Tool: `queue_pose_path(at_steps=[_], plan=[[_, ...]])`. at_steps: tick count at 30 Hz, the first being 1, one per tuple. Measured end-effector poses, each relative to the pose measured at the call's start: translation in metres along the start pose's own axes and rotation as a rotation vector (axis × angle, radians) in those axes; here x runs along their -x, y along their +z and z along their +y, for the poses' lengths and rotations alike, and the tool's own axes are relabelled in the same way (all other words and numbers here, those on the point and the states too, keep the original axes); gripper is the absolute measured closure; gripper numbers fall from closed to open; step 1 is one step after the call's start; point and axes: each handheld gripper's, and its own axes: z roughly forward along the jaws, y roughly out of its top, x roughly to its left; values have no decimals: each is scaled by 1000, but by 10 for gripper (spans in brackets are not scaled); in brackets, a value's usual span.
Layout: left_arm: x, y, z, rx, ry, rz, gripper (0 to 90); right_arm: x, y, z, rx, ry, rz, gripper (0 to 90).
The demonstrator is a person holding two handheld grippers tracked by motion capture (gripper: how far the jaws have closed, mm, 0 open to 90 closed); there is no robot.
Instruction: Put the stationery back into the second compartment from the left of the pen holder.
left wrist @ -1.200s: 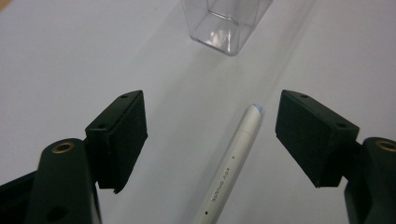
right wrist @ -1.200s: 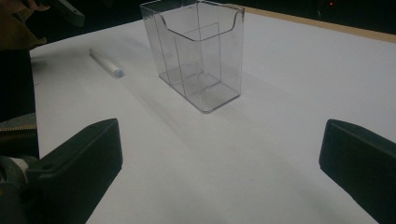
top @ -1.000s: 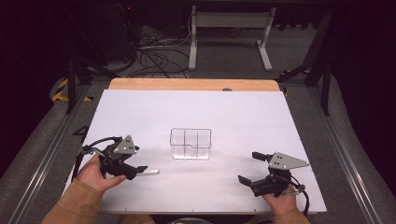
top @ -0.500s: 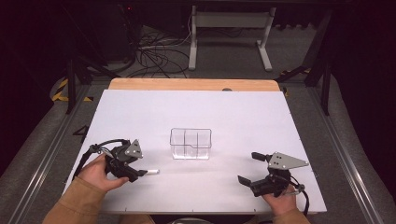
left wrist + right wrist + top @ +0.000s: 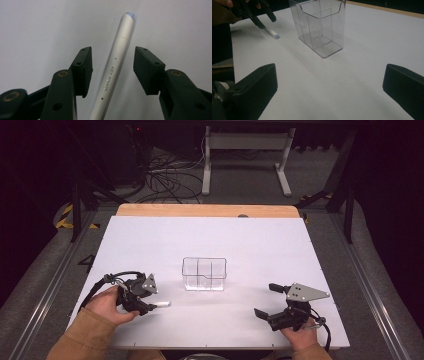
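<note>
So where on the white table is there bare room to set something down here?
Free: the whole stretch behind the clear organizer up to the wooden strip, and the front middle between both grippers. Crowded: front left, where the open left gripper straddles the white pen; the right gripper takes the front right.

We see a white cylindrical pen [image 5: 117, 62] with dark "KEY POINTS" lettering and a pale blue tip, a clear plastic compartment box [image 5: 204, 273], black gripper jaws, a white tabletop [image 5: 260, 245].

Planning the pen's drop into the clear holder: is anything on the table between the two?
Nothing visible. The pen lies between the left gripper's open jaws, and bare white table runs from it to the holder.
</note>
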Motion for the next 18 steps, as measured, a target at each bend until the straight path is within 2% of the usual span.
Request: queue_pose_path(at_steps=[10,16,18], plan=[[-2,11,2,-45,37,-23,626,0,0,0,-3,-1,4,2],[-3,18,4,-85,88,-45,695,0,0,0,-3,-2,8,2],[-4,19,4,-82,102,-53,704,0,0,0,-1,0,9,2]])
